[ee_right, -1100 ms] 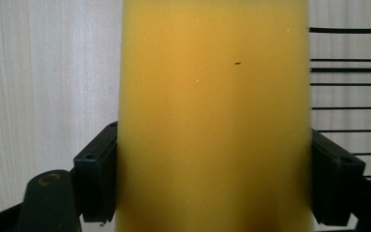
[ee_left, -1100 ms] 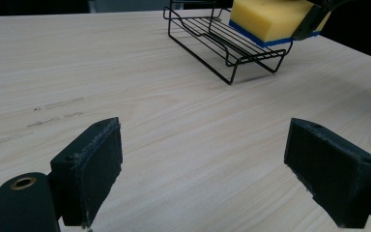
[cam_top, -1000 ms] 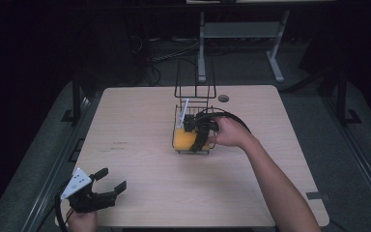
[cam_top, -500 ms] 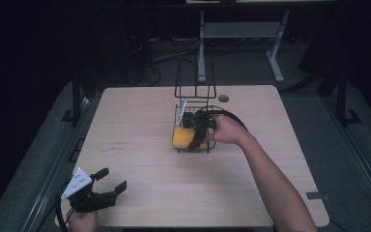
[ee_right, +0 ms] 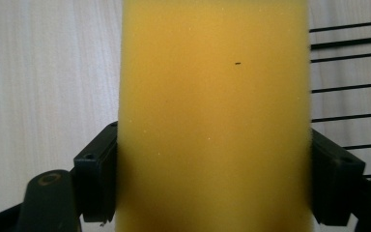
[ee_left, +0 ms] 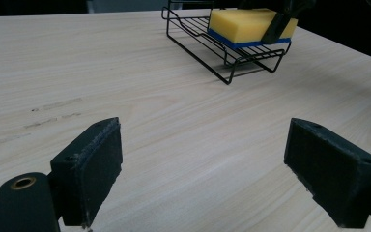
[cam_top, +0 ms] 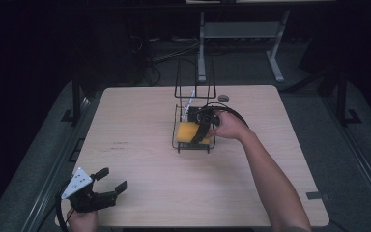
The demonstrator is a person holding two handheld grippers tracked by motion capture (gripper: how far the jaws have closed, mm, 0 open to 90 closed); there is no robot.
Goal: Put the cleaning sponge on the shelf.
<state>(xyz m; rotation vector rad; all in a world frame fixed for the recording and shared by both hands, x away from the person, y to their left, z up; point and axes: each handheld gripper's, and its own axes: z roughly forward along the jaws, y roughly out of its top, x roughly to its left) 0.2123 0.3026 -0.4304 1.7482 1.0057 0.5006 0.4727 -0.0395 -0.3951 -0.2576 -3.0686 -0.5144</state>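
Note:
A yellow sponge (cam_top: 188, 132) with a blue underside lies in a black wire rack (cam_top: 179, 144) at the middle of the wooden table. My right gripper (cam_top: 202, 130) is shut on the sponge; in the right gripper view its two jaws press both sides of the sponge (ee_right: 212, 116). The left gripper view shows the sponge (ee_left: 241, 24) resting on the rack (ee_left: 207, 38) far ahead. My left gripper (cam_top: 112, 181) stands open near the table's front left corner, with nothing between its fingers (ee_left: 89, 169).
The rack has a tall wire back (cam_top: 194, 77) on its far side. A small dark round disc (cam_top: 223, 98) sits in the table behind the rack. Bare tabletop (cam_top: 140, 159) stretches between the left gripper and the rack.
My right gripper has lowered the sponge a little into the rack. The left gripper has barely moved.

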